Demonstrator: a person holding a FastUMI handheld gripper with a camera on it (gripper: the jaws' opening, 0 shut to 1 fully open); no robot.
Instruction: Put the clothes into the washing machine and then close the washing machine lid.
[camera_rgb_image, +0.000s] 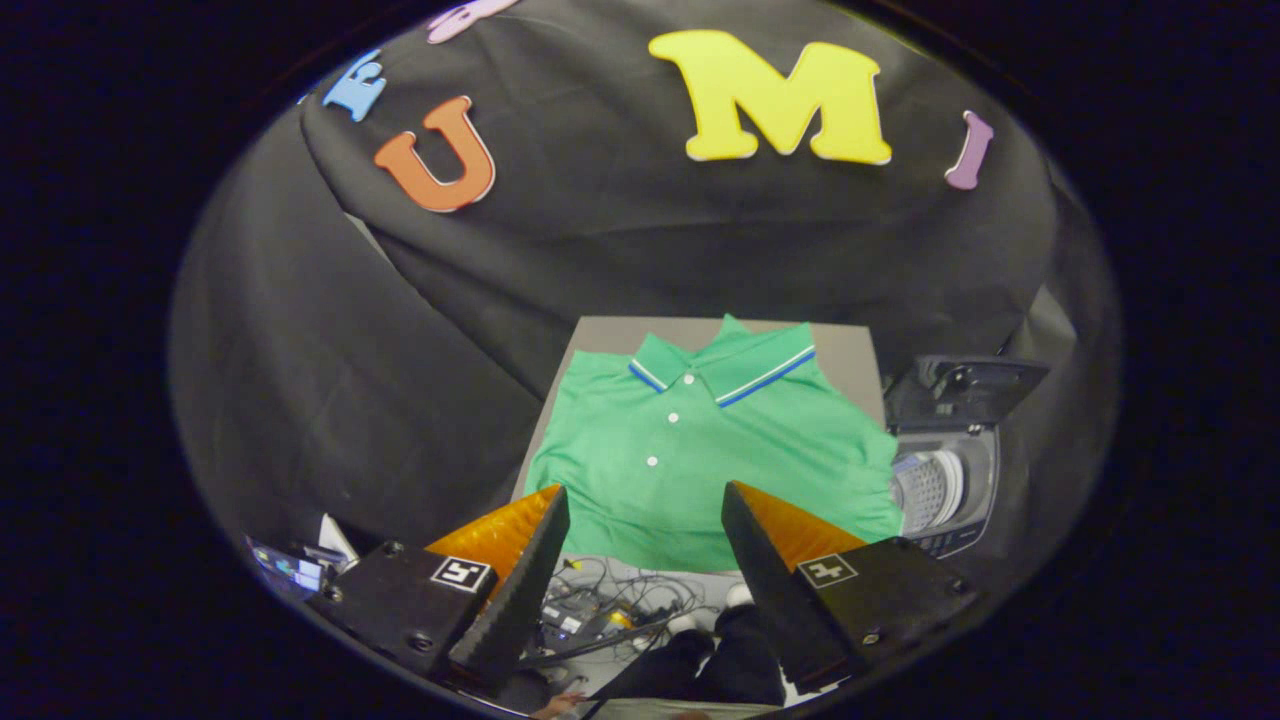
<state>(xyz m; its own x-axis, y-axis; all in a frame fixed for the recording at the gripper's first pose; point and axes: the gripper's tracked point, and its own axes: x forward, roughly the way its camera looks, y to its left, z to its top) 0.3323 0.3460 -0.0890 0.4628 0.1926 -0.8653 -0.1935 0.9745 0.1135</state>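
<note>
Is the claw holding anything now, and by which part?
Nothing is held. The claw is open, its fingers apart above the near hem of the green polo shirt lying flat on the grey table.

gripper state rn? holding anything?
gripper: open, fingers spread wide, holding nothing. It hangs above the near hem of the green polo shirt, not touching it.

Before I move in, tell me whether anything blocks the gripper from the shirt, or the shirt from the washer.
Nothing visible does. The open gripper hovers over the green shirt, spread flat on the table; the washing machine beside it has its lid raised.
</note>
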